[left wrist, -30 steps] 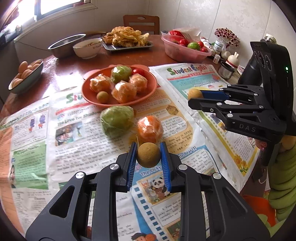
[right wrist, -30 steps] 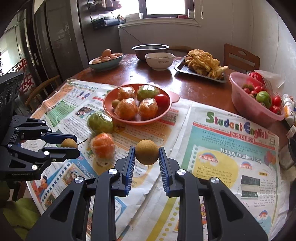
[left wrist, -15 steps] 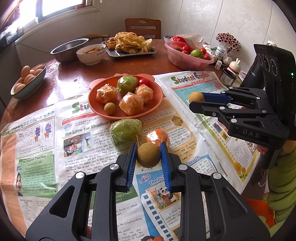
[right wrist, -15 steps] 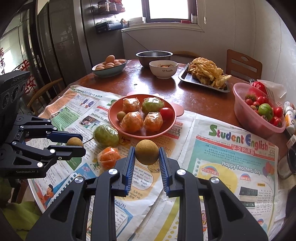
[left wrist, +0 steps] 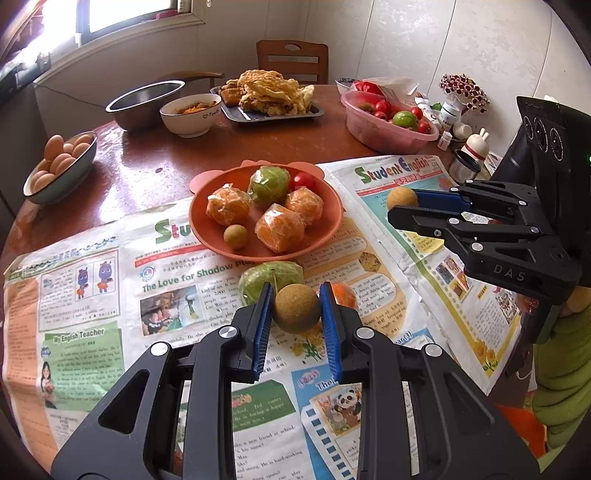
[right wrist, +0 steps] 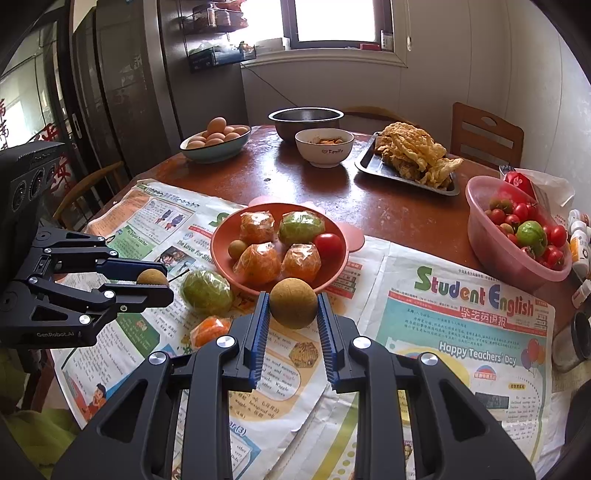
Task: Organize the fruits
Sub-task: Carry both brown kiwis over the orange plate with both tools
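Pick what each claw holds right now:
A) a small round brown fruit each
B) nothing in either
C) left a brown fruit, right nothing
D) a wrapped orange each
A: the left claw pinches one small brown fruit between its blue pads, and the right claw pinches another brown fruit.

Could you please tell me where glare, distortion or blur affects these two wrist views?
Left wrist view: the window is blown out white, the wet-looking tabletop glares, and fisheye bends the newspaper edges. Right wrist view: its window is also overexposed, the dark cabinet side is dim, and corners vignette black. Both stay sharp on the held brown fruit.
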Demonstrator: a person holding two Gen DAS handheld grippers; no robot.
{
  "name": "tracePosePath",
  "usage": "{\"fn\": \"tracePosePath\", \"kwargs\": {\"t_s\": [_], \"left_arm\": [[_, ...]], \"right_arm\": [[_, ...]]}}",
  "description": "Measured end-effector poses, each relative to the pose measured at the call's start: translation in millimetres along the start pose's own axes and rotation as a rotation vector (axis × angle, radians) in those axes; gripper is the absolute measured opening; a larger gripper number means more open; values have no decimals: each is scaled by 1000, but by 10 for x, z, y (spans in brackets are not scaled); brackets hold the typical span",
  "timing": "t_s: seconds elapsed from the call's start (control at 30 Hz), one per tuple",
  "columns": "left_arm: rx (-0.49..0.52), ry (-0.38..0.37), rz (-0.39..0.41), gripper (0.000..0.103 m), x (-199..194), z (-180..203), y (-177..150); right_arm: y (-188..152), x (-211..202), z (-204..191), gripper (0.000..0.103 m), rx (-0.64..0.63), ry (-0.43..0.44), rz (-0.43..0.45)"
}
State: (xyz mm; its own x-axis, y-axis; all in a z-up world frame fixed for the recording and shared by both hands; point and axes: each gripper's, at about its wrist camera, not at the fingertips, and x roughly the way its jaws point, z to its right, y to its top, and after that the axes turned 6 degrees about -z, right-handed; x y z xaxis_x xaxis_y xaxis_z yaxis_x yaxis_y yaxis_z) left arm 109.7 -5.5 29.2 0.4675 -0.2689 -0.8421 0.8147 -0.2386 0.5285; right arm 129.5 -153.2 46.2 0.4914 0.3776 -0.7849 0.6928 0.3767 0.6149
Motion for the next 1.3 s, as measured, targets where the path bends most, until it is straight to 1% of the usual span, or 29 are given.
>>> {"fn": "tracePosePath", "kwargs": {"t_s": [0.67, 1.3], "left_arm": [[-10, -3, 1, 18, 84, -178, 249], [-23, -5, -36, 18, 406, -450, 489]], "right_arm": [[216, 122, 130, 25, 10, 8, 2], [416, 438, 290, 25, 14, 13, -38]]}}
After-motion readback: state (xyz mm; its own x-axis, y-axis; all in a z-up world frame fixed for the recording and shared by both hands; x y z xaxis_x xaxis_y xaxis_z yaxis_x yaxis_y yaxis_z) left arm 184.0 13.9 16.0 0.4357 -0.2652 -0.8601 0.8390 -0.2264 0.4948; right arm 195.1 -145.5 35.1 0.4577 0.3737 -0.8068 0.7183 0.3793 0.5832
